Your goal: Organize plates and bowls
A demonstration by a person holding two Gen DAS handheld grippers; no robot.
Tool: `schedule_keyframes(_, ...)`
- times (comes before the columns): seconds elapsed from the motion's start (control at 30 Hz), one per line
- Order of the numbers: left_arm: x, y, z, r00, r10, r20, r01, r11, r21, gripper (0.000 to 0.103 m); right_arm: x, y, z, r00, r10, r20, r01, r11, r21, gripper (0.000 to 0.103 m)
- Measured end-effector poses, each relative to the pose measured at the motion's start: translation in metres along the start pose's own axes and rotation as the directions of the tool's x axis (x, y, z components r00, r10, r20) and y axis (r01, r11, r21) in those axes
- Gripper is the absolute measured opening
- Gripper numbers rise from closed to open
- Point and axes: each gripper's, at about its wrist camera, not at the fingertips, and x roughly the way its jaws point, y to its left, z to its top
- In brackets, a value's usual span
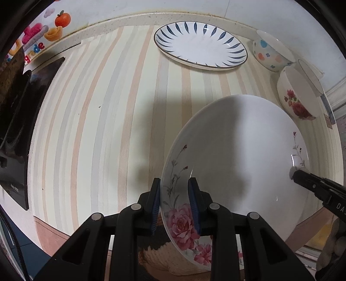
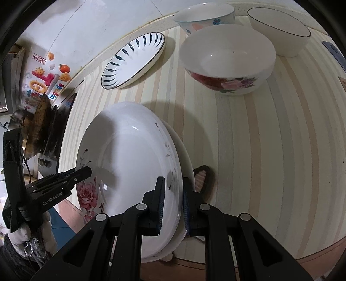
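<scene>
A large white plate with pink roses (image 1: 237,151) is held above the striped table's front edge by both grippers. My left gripper (image 1: 175,207) is shut on its left rim beside the big rose. My right gripper (image 2: 174,207) is shut on the opposite rim; the plate (image 2: 134,164) fills that view's lower left. The right gripper's fingertips (image 1: 297,173) show at the plate's right rim in the left wrist view. The left gripper (image 2: 86,171) shows at the plate's left rim in the right wrist view.
A white plate with blue leaf marks (image 1: 201,46) (image 2: 133,61) lies at the back. A dotted bowl (image 1: 271,53) (image 2: 204,16), a rose bowl (image 1: 297,97) (image 2: 229,58) and a plain white bowl (image 2: 279,30) stand at the right. A dark stove (image 1: 15,134) is at the left.
</scene>
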Motion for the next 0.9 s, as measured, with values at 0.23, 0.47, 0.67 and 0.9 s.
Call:
schedule_keyframes(0.23,0.005,-0.002,-0.002,1.000,0.007,-0.013,-0.006,1.000,0.007,0.023,0.004,0.002,0.006,0.998,-0.006,-0.062,0.008,0.999,0.033,0.020)
schedule_keyframes(0.47,0.005,0.000,0.000,1.000,0.001,-0.022,-0.001,1.000,0.002,0.022,0.004,-0.001,0.005,0.990,0.009,-0.139,0.004,0.996,0.088,0.021)
schedule_keyframes(0.67,0.005,0.002,0.005,0.999,-0.007,-0.037,0.007,1.000,-0.004,0.022,-0.003,-0.002,0.004,0.986,-0.002,-0.168,0.018,0.996,0.091,0.021)
schedule_keyframes(0.9,-0.028,0.014,0.019,1.000,-0.031,-0.003,0.031,0.999,-0.034,0.024,-0.026,-0.006,0.019,0.989,0.014,-0.149,0.001,0.995,0.103,0.022)
